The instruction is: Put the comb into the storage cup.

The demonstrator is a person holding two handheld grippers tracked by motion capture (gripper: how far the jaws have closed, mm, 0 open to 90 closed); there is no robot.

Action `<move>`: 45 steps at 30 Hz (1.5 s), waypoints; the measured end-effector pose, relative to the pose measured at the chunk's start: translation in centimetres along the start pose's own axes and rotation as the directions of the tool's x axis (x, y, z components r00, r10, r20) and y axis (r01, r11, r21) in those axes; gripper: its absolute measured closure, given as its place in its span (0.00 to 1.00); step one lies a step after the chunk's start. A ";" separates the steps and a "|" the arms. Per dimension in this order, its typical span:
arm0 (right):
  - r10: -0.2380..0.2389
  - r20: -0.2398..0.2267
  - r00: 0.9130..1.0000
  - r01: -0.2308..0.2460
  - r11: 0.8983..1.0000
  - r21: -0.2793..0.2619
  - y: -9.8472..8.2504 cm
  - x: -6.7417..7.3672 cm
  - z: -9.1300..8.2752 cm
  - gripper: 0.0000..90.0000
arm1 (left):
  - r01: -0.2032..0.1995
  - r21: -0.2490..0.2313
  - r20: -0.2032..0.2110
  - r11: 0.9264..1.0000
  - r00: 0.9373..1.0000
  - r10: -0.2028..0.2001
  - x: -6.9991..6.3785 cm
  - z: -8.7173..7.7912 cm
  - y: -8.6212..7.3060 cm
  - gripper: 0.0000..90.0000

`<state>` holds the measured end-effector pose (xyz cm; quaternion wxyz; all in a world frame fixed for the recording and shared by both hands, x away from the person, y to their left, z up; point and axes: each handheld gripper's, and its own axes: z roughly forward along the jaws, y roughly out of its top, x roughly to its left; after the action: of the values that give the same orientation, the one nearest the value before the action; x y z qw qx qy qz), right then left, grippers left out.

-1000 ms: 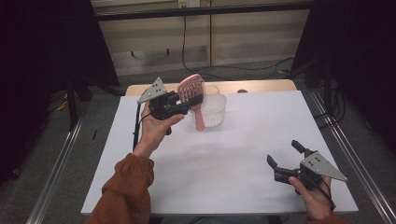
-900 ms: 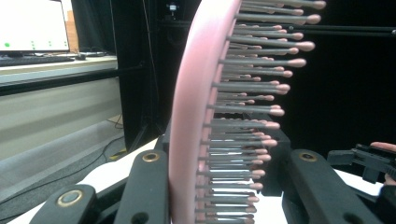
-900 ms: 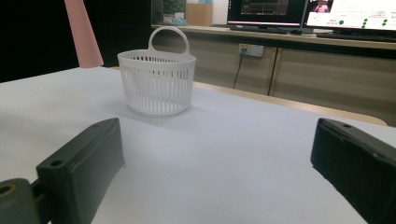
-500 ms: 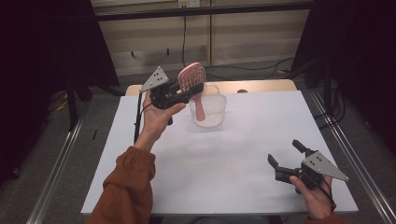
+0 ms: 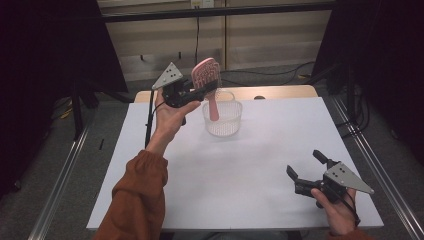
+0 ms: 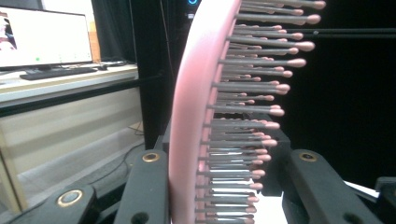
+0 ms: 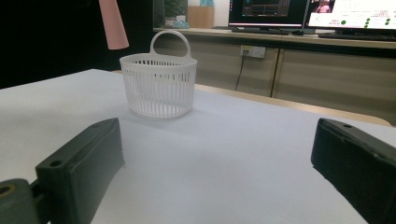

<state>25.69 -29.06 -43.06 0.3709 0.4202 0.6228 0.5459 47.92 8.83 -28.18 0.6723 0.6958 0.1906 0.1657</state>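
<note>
A pink hairbrush [image 5: 206, 75] hangs in the air at the back of the white table [image 5: 260, 200]. My left gripper [image 5: 201, 91] is shut on its bristled head, and the handle points down over the rim of a white slatted basket [image 5: 222, 122]. In the left gripper view the brush [image 6: 196, 116] stands edge-on between the two black jaws, bristles facing right. My right gripper [image 5: 304, 162] rests low at the table's front right, open with nothing in it. The right gripper view shows the basket [image 7: 159, 88] ahead and the brush's handle tip [image 7: 113, 23] above its left side.
The basket has an upright loop handle [image 7: 170, 39]. A wooden strip [image 5: 280, 92] runs behind the table, and metal rails [image 5: 60, 175] flank both sides. Monitors [image 7: 327, 11] stand on a bench in the background.
My left hand has risen and moved right and toward the back with the brush, bringing its handle from the basket's left side to above its rim. The right gripper has kept still.
</note>
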 end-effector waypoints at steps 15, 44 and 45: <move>0.002 -0.003 1.000 -0.002 1.000 0.003 0.0 0.0 0.0 0.02 | -0.015 0.004 -0.023 1.000 1.000 0.015 0.6 2.0 -0.6 0.71; -0.003 -0.009 1.000 0.003 1.000 0.005 -0.1 -0.1 0.0 0.02 | -0.002 0.052 -0.087 0.999 0.996 0.006 1.1 4.4 -4.7 0.71; -0.003 -0.008 1.000 0.003 1.000 0.004 -0.1 -0.1 0.0 0.02 | -0.001 0.056 -0.089 0.998 0.996 0.005 1.2 4.4 -4.9 0.71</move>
<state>25.67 -29.15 -43.13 0.3683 0.4178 0.6261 0.5458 50.89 5.70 -33.25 0.6434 0.7065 0.2237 0.1921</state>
